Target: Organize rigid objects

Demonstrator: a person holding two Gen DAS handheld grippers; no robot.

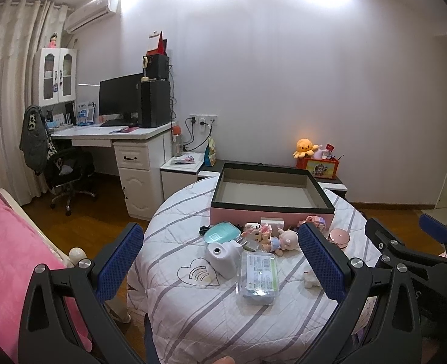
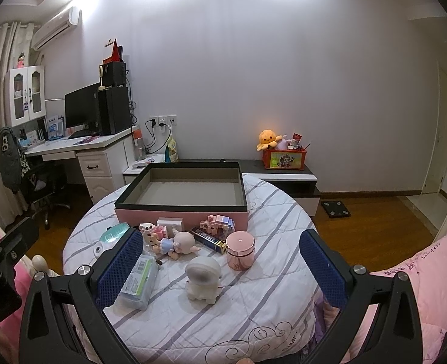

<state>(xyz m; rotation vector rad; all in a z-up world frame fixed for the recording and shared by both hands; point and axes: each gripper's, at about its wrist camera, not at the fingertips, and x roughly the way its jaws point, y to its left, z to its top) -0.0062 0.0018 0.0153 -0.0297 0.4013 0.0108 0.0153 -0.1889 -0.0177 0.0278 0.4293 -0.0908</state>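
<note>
A: Where do the two tools stand?

B: The left hand-held gripper (image 1: 220,261) hangs over the near part of the round quilt-covered surface (image 1: 193,327) with its blue pads spread wide and nothing between them. The right hand-held gripper (image 2: 220,264) is the same, jaws apart and empty.

A: And the things to sort?

B: All loose on the quilt, in front of the pink box (image 2: 182,194), which sits at the far side, lidless and with a bare grey floor inside. Just before its front wall lie a pink brick model (image 2: 217,224), a small white block (image 2: 170,223) and a teal case (image 1: 220,233) (partly hidden by the left pad in the right view).

A: Nearer the camera?

B: A doll (image 2: 179,242) on its side, touching a second little brick figure (image 2: 150,233). Beside it a dark bar with a gold end (image 2: 210,239), lying at a slant, and a pink round jar (image 2: 240,250) standing upright just right of that. A white astronaut figure (image 2: 203,279) stands closest to the right tool. A clear plastic pack with a green label (image 1: 258,276) lies flat, with a white rounded device (image 1: 223,254) touching its left edge.

A: Anything in the box?

B: Nothing that shows from either view
</note>
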